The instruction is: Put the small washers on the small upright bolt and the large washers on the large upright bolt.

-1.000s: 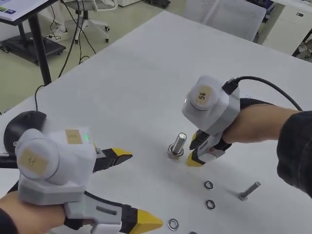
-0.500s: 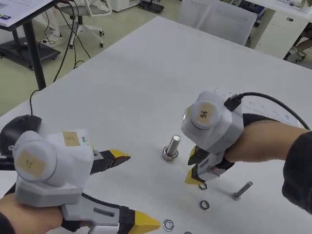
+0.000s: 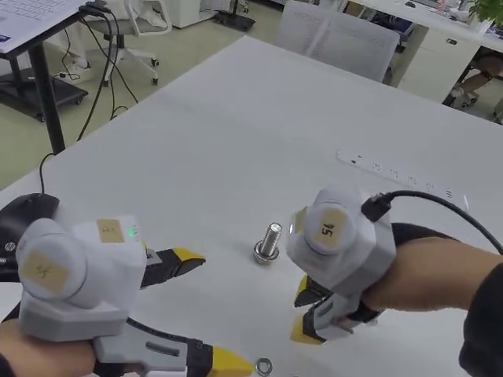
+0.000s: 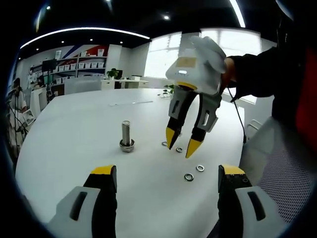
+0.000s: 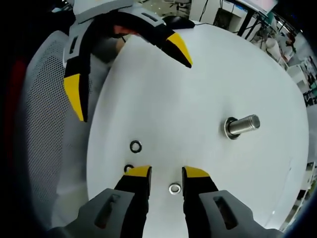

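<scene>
Movement over the last second had carried the right tongs (image 5: 166, 173) away from the foot of the large upright bolt (image 3: 268, 240), where they had hovered, and back toward the person, to the loose washers on the desk (image 3: 236, 133). The headset had tipped as well, so part of the shift in the head view was only the camera's. I judged from this that the visit to the bolt was over and the pickup of another washer was starting. In the right gripper view one washer (image 5: 174, 188) lay flat on the desk between the two jaws, which stood at a narrow gap and had not closed on it. Whether it was a small or a large one I could not tell. A second washer (image 5: 135, 146) lay just beyond the tips, and a third washer (image 5: 128, 167) was half hidden by a jaw. The bolt stood upright, apart from all of them, with a wider collar at its foot. The right tongs pointed steeply down, their tips close over the desk, with the hand behind them and a cable arching off the top. The left tongs (image 3: 220, 310) were spread wide and empty, held low and near the person, aimed across the desk toward the bolt.
</scene>
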Available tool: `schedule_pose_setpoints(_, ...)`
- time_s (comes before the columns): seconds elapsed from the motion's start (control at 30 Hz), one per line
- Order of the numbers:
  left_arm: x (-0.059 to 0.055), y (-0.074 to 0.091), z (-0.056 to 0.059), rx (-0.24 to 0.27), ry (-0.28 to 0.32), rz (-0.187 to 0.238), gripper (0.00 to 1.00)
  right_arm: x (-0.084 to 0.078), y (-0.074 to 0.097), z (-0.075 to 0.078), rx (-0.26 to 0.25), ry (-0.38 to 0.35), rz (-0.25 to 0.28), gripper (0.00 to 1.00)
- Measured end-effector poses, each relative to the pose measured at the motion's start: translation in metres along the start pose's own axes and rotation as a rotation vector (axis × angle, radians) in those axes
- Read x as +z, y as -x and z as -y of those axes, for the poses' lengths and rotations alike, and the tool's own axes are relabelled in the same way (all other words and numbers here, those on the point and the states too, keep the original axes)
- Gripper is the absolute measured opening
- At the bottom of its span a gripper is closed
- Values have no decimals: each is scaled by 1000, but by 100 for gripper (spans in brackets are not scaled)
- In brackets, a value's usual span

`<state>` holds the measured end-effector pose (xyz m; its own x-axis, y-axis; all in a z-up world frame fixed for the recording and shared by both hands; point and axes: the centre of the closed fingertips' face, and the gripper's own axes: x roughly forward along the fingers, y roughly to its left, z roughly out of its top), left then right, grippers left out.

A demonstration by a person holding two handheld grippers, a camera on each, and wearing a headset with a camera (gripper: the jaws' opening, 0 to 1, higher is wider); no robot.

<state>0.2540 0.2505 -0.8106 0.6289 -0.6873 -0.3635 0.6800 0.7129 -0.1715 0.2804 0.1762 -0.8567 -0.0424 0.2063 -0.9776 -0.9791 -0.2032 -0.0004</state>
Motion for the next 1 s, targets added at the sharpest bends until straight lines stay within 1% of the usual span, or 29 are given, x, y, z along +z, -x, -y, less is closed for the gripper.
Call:
schedule_pose_setpoints(0.17, 3, -1, 2, -5, -7, 1, 84, -8, -2, -20, 24, -7, -5, 26)
schedule_pose_setpoints(0.23, 4, 0, 2, -6, -7, 3, 84, -10, -3, -25, 28, -8, -7, 26)
schedule_pose_setpoints(0.33, 5, 0, 4, -8, -11, 4, 84, -14, -5, -37, 46, -12, -8, 26)
schedule_pose_setpoints(0.47, 6, -1, 5, -10, -14, 5, 84, -16, -9, -45, 54, -11, -14, 26)
schedule_pose_setpoints(0.73, 7, 0, 5, -8, -14, 11, 84, -15, -16, -54, 57, -17, -3, 25)
schedule_pose_setpoints(0.83, 6, 0, 6, -8, -15, 11, 83, -15, -16, -53, 49, -22, 4, 24)
schedule_pose_setpoints(1.0, 6, 0, 7, -8, -14, 12, 83, -16, -17, -52, 28, 8, -8, 22)
